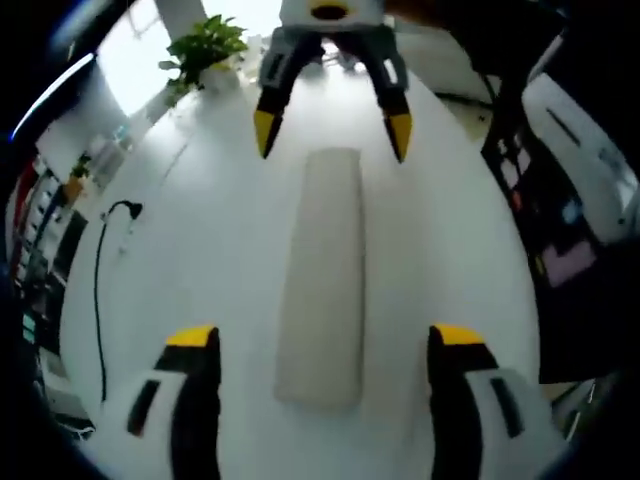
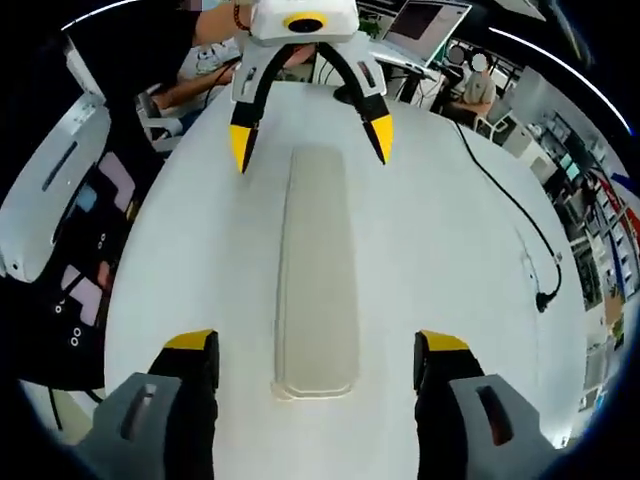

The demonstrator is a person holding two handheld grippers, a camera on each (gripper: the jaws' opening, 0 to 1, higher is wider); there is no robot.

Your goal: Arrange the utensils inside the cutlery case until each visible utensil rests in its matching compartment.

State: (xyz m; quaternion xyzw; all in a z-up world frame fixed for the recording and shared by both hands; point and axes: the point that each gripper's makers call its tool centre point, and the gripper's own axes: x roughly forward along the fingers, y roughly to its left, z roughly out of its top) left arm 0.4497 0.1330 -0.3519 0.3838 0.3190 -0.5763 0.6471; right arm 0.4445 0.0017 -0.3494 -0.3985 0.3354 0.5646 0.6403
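Between both open grippers (image 1: 326,340) (image 2: 316,345) lies case (image 1: 322,270).

The round white tabletop (image 2: 420,300) lies bare on both long sides of the closed, long pale-grey cutlery case (image 2: 316,290), which sits lengthwise at its middle. The left gripper (image 1: 318,345) and right gripper (image 2: 318,350) face each other over the case's two ends, jaws spread wider than it. A thin black cable (image 2: 510,205) trails across one side to a plug near the edge. A green potted plant (image 1: 205,50) stands at the rim.
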